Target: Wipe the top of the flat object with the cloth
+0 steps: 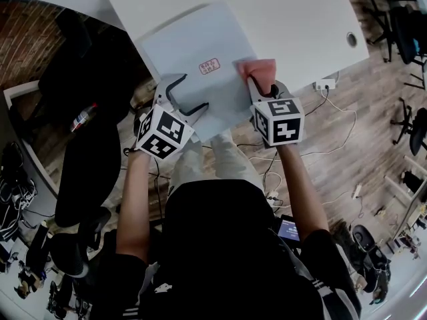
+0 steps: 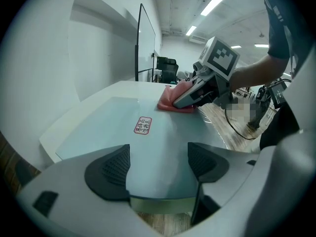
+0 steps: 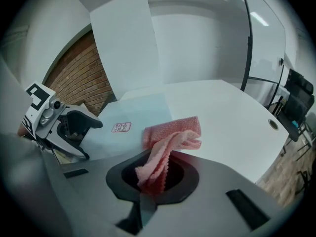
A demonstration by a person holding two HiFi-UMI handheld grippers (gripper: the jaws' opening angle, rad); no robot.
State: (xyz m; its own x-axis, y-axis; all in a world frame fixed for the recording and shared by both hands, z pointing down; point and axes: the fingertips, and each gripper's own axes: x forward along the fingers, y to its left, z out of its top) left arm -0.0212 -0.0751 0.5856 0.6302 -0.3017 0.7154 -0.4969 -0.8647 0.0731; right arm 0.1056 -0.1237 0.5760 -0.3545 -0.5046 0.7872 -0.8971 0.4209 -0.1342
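Note:
The flat object is a pale blue-grey board with a small red-printed label, lying on the white table. A pink cloth rests at the board's right edge. My right gripper is shut on it, and the cloth bunches out of the closed jaws. My left gripper is open over the board's near edge. In the left gripper view the board lies between the spread pads. That view also shows the cloth and the right gripper at the far right.
The table runs beyond the board to the right and has a round cable hole. A brick wall lies to the left. Below the near edge are wooden floor, cables and office chairs.

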